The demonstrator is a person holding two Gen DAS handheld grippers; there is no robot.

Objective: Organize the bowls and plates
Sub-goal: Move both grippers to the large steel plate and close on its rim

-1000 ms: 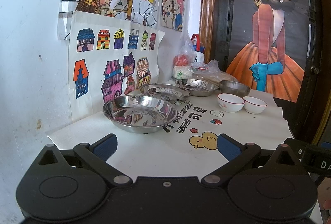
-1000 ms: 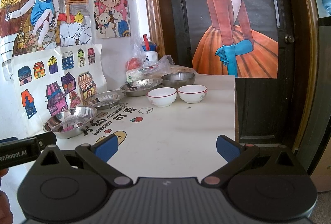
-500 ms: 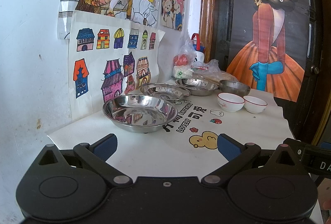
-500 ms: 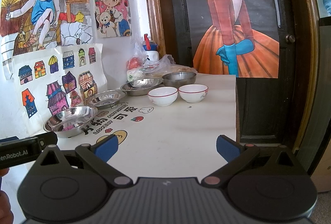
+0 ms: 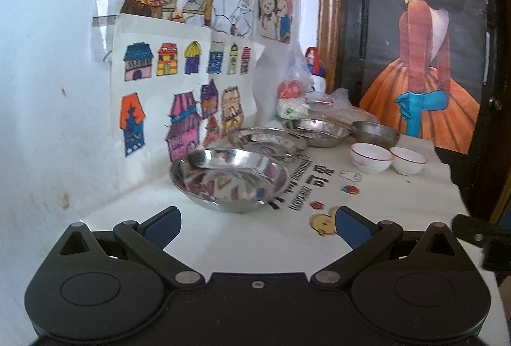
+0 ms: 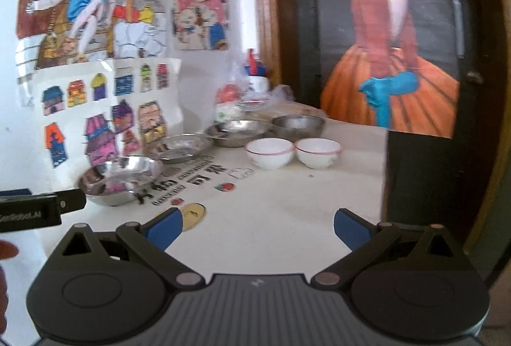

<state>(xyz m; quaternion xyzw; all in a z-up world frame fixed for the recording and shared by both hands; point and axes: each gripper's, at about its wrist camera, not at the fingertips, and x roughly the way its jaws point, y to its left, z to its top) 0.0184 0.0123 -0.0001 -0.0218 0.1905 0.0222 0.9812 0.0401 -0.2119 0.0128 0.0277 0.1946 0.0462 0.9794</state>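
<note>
1. Children's drawings cover the white wall along the far side of the white-covered bench, and a poster of a girl in an orange dress hangs on the dark door at its end.
2. Closest ahead of the left tool sits a shiny steel plate, just beyond its blue fingertips and apart from them.
3. Farther on in the same row along the wall come a second steel plate and a third steel plate, with a steel bowl beyond them.
4. Two white bowls with red rims stand side by side, touching or nearly so, well ahead of the right tool, in front of the steel bowl.
5. Both tools hang above the near edge of the bench with their jaws spread wide and nothing between them.
6. Printed cartoon stickers and lettering mark the bench cover between the tools and the dishes.
7. Plastic bags and a bottle with a red cap crowd the far corner, beyond the plates.
</note>
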